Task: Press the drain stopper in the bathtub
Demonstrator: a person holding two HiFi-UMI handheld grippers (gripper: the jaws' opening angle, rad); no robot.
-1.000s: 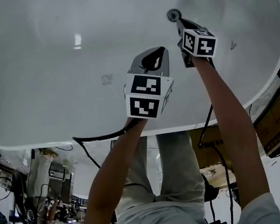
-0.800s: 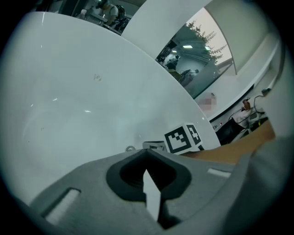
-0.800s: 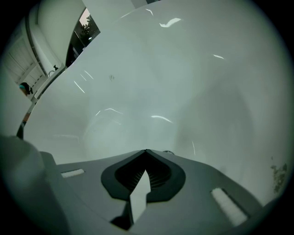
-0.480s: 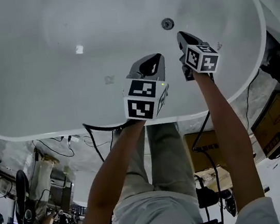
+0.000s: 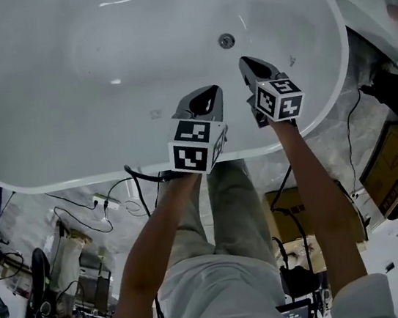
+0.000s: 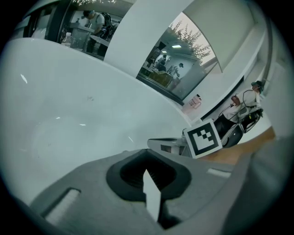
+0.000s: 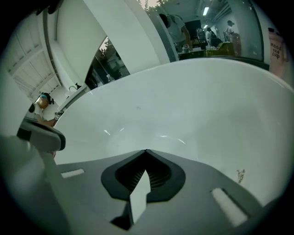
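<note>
Stopper (image 5: 226,40) just beyond right claw (image 5: 244,63), apart.

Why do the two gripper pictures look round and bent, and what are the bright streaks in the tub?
Left gripper view and right gripper view: wide-angle lenses bow the bathtub rim and leave a dark round border at the edges. Head view: the streaks are overhead light reflected as glare off the glossy bathtub floor.
</note>
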